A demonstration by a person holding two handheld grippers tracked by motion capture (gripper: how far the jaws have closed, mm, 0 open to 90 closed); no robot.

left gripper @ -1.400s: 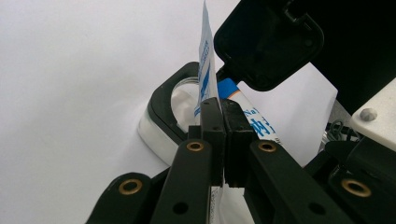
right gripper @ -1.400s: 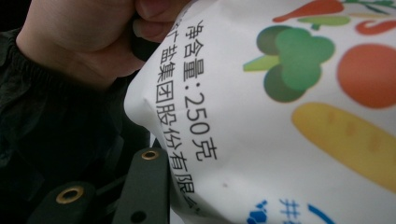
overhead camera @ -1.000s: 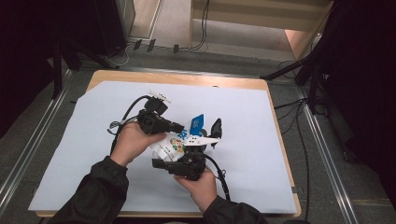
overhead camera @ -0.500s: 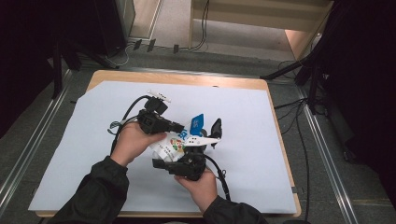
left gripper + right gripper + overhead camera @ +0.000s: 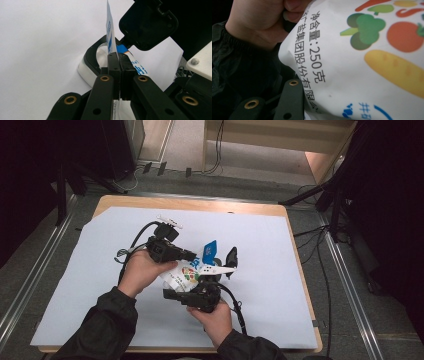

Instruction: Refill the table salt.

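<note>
Between both claws: white bag (image 5: 181,277).

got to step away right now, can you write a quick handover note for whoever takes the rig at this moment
Left claw: shut on the bag's thin top edge, clamped flat between the pads.
Right claw: wrapped around the body of the white bag; its jaws have just been closing, and whether the pads press yet is hard to tell.
Things: the bag is held up over the white sheet, mid-table. A white container with a black hinged lid standing open sits just beyond the bag's top.
Done: bag picked up, lid open.
Left: probably opening the bag and pouring into the container; no contents are out yet.
</note>
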